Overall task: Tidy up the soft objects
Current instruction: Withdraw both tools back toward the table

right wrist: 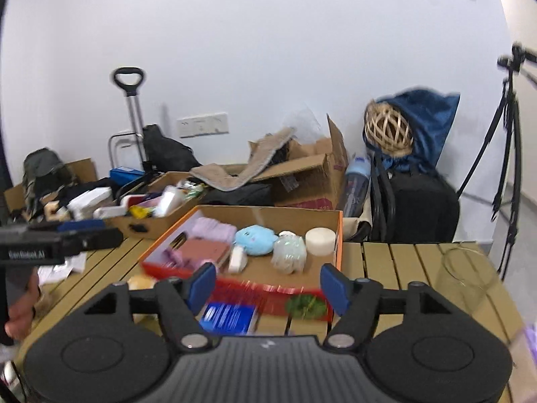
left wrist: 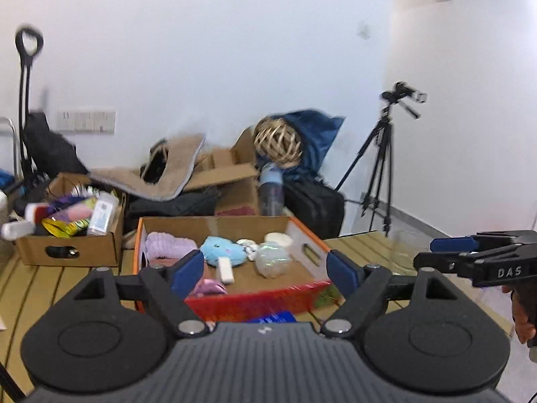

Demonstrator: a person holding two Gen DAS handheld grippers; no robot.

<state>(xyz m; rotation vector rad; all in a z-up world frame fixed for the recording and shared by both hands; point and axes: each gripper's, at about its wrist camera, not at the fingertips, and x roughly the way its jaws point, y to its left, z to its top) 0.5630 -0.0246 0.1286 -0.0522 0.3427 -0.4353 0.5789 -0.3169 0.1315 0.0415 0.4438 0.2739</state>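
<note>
An orange-edged cardboard tray (left wrist: 303, 240) (right wrist: 339, 235) on the slatted wooden table holds soft things: a light blue plush (left wrist: 223, 250) (right wrist: 256, 238), a lilac towel (left wrist: 167, 244) (right wrist: 214, 227), a clear crinkly bag (left wrist: 271, 258) (right wrist: 288, 252), a white round block (right wrist: 320, 240) and a pink cloth (right wrist: 204, 250). My left gripper (left wrist: 265, 270) is open and empty, just before the tray's near edge. My right gripper (right wrist: 266, 283) is open and empty, also before the tray. Each gripper shows at the edge of the other's view, the right (left wrist: 476, 255) and the left (right wrist: 63, 236).
A second cardboard box (left wrist: 67, 248) (right wrist: 147, 225) full of packets stands left of the tray. A blue packet (right wrist: 228, 317) and a green item (right wrist: 307, 305) lie before the tray. A clear glass jar (right wrist: 466, 275) stands right. Boxes, bags and a tripod (left wrist: 379, 164) crowd behind.
</note>
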